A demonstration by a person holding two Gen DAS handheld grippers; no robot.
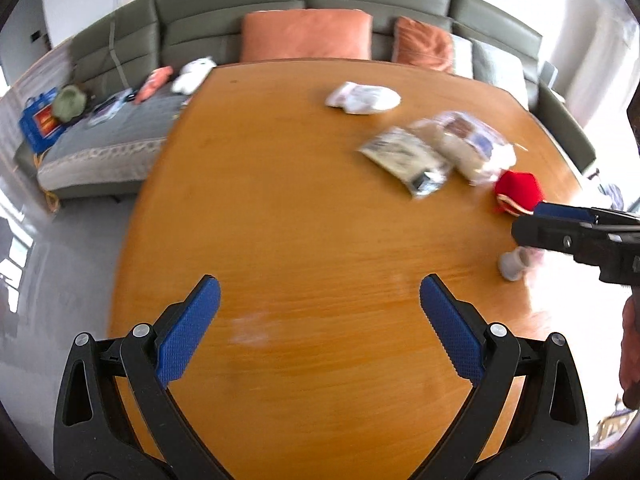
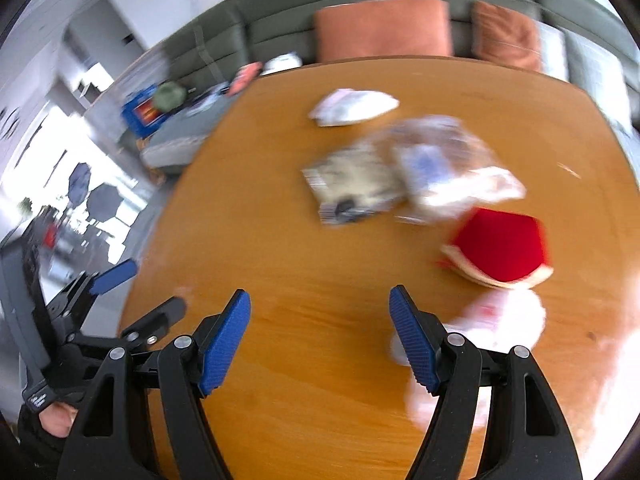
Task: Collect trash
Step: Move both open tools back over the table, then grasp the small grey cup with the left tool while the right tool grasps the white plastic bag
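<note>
Trash lies on the far right part of the wooden table (image 1: 280, 208): a crumpled white tissue (image 1: 362, 98), a flat printed packet (image 1: 404, 160), a clear plastic bag (image 1: 468, 144), a red paper piece (image 1: 518, 192) and a small white cup (image 1: 514, 264) on its side. My left gripper (image 1: 320, 284) hangs open over bare wood, well short of them. My right gripper (image 2: 318, 296) is open too, with nothing between its fingers. The red piece (image 2: 500, 244) and a white blurred cup (image 2: 500, 316) lie just right of it; the packet (image 2: 352, 184), bag (image 2: 444, 160) and tissue (image 2: 352, 106) lie beyond.
A grey-green sofa (image 1: 224, 12) with orange cushions (image 1: 306, 36) runs behind the table, with soft toys and a blue bag (image 1: 40, 120) on its left part. Grey floor lies left of the table edge. Each gripper shows in the other's view: the right gripper (image 1: 528, 224) and the left gripper (image 2: 152, 284).
</note>
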